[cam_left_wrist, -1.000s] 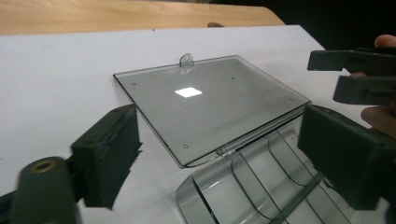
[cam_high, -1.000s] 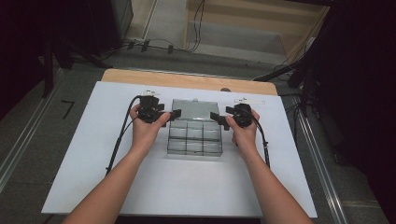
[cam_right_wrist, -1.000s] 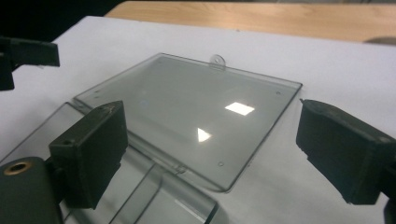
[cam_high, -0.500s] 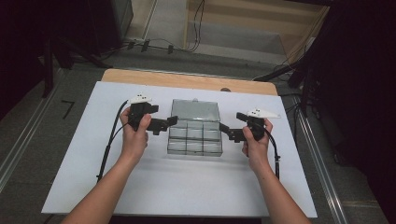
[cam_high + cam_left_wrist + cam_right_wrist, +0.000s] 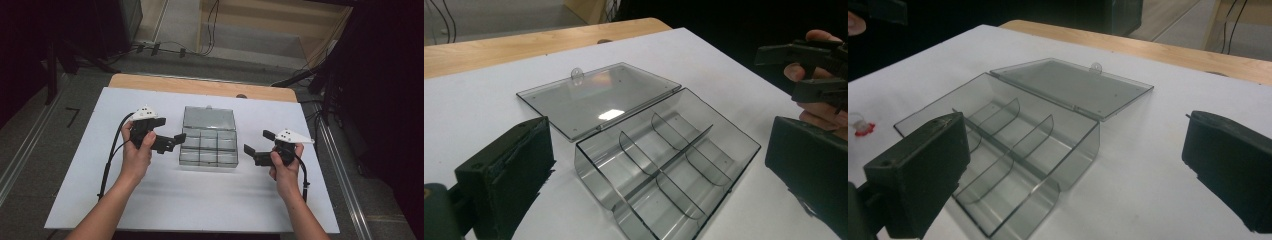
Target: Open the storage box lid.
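Between both wide-open, empty hand-held grippers, compartment box [image 5: 209, 148] (lid [image 5: 209, 118] flat, pointing away).

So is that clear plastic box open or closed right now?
Open. The box sits on the white table with its lid folded back flat behind it, and the six divided compartments look empty.

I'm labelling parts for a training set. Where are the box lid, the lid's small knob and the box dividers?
Box lid [image 5: 594, 100]: left gripper view, flat middle of the panel.
Knob [image 5: 576, 74]: left gripper view, its rounded top.
Dividers [image 5: 1010, 142]: right gripper view, long centre wall.
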A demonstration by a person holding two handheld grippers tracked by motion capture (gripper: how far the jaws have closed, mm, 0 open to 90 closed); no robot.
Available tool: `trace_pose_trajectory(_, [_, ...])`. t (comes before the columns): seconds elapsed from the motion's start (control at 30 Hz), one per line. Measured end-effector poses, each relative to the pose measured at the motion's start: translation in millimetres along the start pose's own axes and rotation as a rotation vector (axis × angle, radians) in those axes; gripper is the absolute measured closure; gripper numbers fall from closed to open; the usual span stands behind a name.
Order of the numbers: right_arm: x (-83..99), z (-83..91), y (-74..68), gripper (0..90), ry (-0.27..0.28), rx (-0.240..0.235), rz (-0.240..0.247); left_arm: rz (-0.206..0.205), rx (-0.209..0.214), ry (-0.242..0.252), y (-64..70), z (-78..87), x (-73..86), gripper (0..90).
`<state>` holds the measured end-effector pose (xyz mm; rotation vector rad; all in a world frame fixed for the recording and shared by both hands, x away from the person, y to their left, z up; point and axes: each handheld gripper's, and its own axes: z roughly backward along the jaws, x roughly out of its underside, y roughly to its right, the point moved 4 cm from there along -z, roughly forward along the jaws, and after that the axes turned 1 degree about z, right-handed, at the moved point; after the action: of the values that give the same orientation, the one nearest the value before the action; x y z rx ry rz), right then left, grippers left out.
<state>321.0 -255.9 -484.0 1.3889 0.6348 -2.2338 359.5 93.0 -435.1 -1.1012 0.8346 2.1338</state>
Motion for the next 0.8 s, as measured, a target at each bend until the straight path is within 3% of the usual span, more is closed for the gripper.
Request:
trace_pose_trajectory(0.17, [7.7,13.5,-5.0,0.0,0.003,0.005,0.035,-0.013,0.006,-0.002,4.1,9.0,5.4,0.0])
trace_pose_trajectory(0.43, [22.0,33.6,-4.6,0.0,0.03,0.012,0.009,-0.025,-0.003,-0.019,9.0,23.7,17.0,0.0])
trace_pose_trajectory(0.8, [35.9,58.5,-5.9,0.0,0.032,0.018,0.021,-0.012,-0.016,-0.037,6.9,40.9,38.4,0.0])
